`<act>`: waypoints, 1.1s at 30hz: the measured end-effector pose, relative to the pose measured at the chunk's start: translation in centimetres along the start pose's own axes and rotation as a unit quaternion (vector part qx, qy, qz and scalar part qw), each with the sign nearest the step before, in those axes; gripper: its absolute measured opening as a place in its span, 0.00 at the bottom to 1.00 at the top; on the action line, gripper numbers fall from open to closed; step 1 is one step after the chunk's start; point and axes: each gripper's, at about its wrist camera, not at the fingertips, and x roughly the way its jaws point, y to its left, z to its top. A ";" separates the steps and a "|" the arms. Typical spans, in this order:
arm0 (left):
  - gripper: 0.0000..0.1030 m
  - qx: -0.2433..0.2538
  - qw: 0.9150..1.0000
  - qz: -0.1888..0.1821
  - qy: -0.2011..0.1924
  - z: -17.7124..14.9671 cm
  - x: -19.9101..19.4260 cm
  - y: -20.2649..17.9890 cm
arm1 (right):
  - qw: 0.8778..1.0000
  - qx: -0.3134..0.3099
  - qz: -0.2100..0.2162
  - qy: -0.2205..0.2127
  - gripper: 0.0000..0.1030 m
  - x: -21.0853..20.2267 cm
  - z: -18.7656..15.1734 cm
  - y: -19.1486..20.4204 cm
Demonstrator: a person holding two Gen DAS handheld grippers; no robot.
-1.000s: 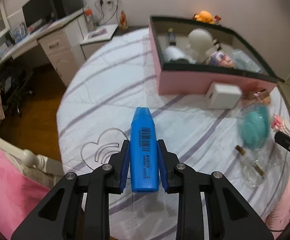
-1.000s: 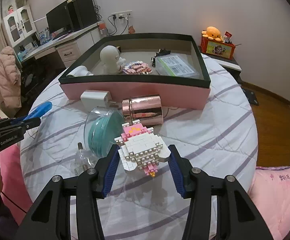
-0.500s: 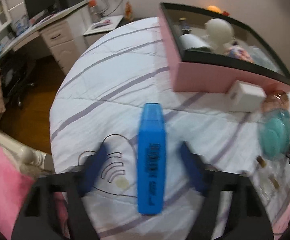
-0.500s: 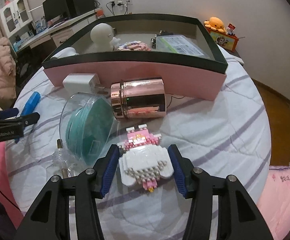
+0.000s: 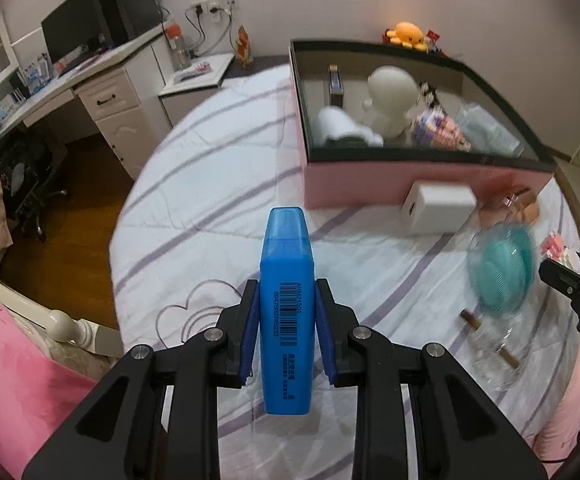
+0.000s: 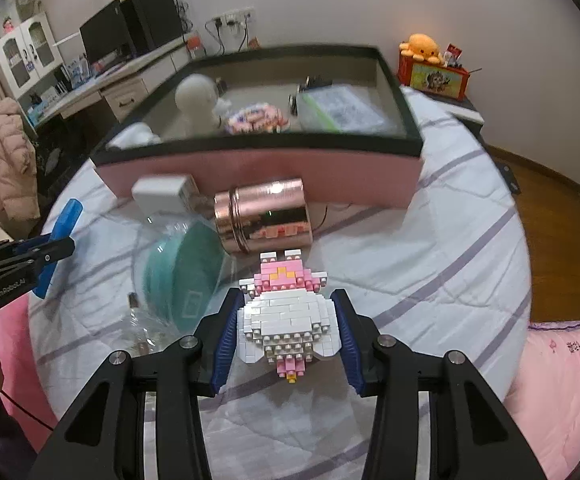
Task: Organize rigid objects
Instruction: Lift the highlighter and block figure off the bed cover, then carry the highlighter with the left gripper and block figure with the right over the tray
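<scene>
Two views, one thing held in each. Left wrist view: the left gripper [image 5: 286, 336] is closing its jaws on the blue highlighter [image 5: 286, 312], both pads against its sides, cap pointing to 12 o'clock, lifted clear of the bed. The pink box [image 5: 422, 180] waits at 1 o'clock, likely the destination.

Right wrist view: the right gripper [image 6: 288, 340] closes its jaws around the brick figure [image 6: 286, 312], pads at its flanks. The copper tin [image 6: 264, 216] lies at 12 o'clock, before the box.

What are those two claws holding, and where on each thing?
Left gripper closing on the blue highlighter mid-body; right gripper closing on the brick figure, across its white sides.
</scene>
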 end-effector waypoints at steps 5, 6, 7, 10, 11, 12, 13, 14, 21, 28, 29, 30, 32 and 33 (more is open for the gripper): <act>0.26 -0.008 0.999 0.005 -0.047 1.5 -3.4 -0.1 | 0.999 -0.008 -0.001 -0.046 0.45 -3.6 0.7 0.2; 0.26 -0.009 0.998 0.008 -0.058 1.8 -4.3 -0.2 | 0.998 -0.011 -0.003 -0.062 0.45 -4.8 0.9 0.3; 0.26 -0.010 0.998 0.009 -0.065 2.0 -4.9 -0.3 | 0.997 -0.013 -0.005 -0.073 0.45 -5.7 1.0 0.3; 0.26 -0.014 0.995 0.007 -0.097 2.8 -7.5 -0.7 | 0.993 -0.019 -0.008 -0.118 0.45 -9.0 1.9 0.3; 0.26 -0.014 0.994 0.009 -0.108 3.0 -8.2 -0.8 | 0.992 -0.020 -0.007 -0.128 0.45 -9.8 1.9 0.2; 0.26 -0.014 0.993 0.010 -0.118 3.0 -9.0 -1.0 | 0.989 -0.020 -0.009 -0.144 0.45 -10.9 2.3 0.0; 0.26 -0.012 0.991 0.012 -0.131 3.2 -10.0 -1.3 | 0.988 -0.021 -0.012 -0.154 0.45 -11.6 2.4 0.0; 0.26 -0.009 0.990 0.013 -0.138 3.2 -10.6 -1.6 | 0.986 -0.022 -0.015 -0.164 0.45 -12.2 2.5 -0.1; 0.26 0.001 0.984 0.017 -0.175 2.5 -14.0 -2.9 | 0.976 -0.022 -0.020 -0.214 0.45 -15.8 1.9 0.0; 0.26 0.010 0.982 0.004 -0.190 2.0 -14.9 -3.6 | 0.975 -0.021 -0.013 -0.219 0.45 -16.4 1.0 -0.1; 0.26 0.010 0.982 0.002 -0.189 2.1 -14.7 -3.6 | 0.975 -0.021 -0.014 -0.219 0.45 -16.4 1.0 -0.1; 0.26 0.009 0.982 -0.001 -0.187 2.2 -14.6 -3.6 | 0.975 -0.023 -0.017 -0.220 0.45 -16.4 1.1 -0.1; 0.26 0.009 0.983 0.000 -0.185 2.5 -14.2 -3.7 | 0.975 -0.024 -0.016 -0.222 0.45 -16.4 1.2 -0.1; 0.26 0.010 0.983 0.003 -0.183 2.6 -14.1 -3.8 | 0.975 -0.024 -0.014 -0.222 0.45 -16.3 1.2 0.0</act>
